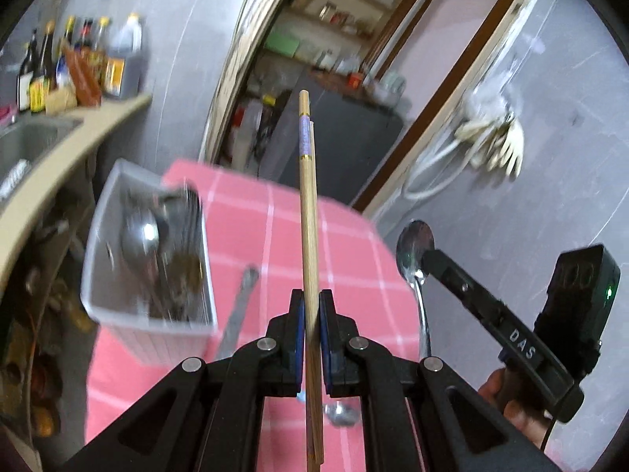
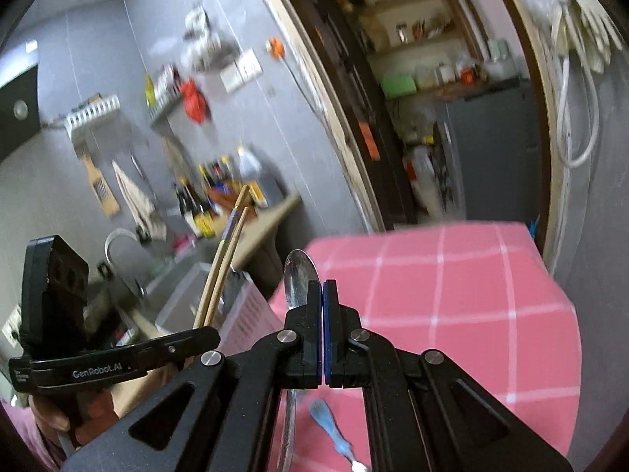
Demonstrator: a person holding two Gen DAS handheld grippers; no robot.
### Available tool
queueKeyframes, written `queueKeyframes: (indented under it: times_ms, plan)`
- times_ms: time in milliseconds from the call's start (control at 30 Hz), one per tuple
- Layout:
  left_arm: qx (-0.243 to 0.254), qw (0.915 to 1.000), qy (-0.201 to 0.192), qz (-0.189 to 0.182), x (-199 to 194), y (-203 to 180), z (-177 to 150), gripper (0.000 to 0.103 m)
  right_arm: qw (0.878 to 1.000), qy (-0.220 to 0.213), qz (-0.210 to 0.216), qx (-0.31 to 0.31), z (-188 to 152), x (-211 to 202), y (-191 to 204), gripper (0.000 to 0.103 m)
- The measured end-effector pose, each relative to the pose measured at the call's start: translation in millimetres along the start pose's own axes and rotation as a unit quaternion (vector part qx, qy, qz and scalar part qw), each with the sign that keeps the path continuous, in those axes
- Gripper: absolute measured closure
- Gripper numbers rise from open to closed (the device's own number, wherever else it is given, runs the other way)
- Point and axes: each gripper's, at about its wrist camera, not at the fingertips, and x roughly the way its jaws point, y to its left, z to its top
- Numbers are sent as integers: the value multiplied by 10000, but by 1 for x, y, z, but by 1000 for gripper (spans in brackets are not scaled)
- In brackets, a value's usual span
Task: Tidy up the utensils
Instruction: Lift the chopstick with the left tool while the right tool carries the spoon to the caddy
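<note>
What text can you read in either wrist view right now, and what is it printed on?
"DAS": on the right gripper's finger arm, left wrist view.
"GenRobot.AI": on the left gripper's finger arm, right wrist view.
Small print beside "GenRobot.AI": too small to read.
Bottle labels on the counter: too blurred to read.

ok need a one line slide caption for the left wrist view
Left gripper shut on chopsticks above the pink checked tablecloth; right gripper holds a spoon.

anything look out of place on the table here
Yes: a blue-handled utensil and a metal utensil handle lie loose on the pink checked cloth, outside the white bin holding the other cutlery.
</note>
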Motion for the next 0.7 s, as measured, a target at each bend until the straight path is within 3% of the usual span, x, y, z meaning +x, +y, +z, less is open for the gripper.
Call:
queueKeyframes:
  times_ms: [200,400,700]
  plan:
    - [129,9987,-486,2,-14,-1,42,96,9985,-514,141,73,20,2,30,102]
    - [164,9940,-1059,229,-28,16,64,96,9943,-851,541,340,29,25,54,102]
    - [303,9793,-1902,618,-33,48,79,96,9879,-1342,746,231,16,66,87,102]
